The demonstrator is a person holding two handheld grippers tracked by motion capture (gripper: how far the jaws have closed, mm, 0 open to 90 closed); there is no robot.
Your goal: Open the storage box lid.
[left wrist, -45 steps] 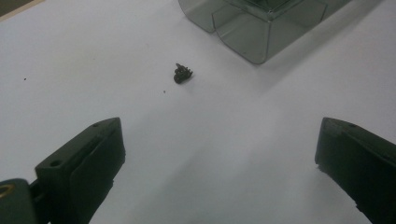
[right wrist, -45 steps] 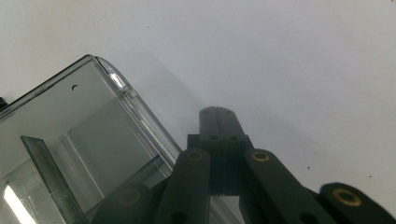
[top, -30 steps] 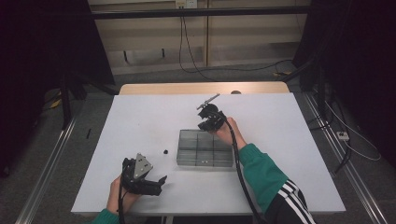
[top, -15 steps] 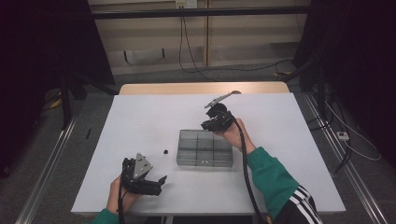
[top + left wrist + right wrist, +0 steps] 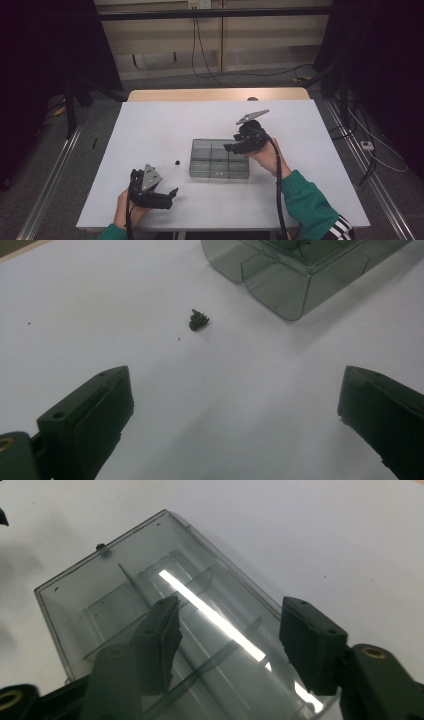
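Smoky clear plastic makes up the one compartment box [image 5: 219, 159] at the middle of the white table [image 5: 150, 125]; its dividers mark out six cells (two rows of three). One small black part [image 5: 176, 162] lies just left of it. Two grippers: the right gripper [image 5: 231, 147] hangs over the box's right end, its jaws just opening, nothing between them. The left gripper [image 5: 170, 192] rests near the table's front edge, jaws wide apart and empty.

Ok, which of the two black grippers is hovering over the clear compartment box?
The right gripper, held over the clear grey plastic compartment box. Its jaws, just opening, hold nothing. The left gripper sits apart, near the table's front edge, by a small black part.
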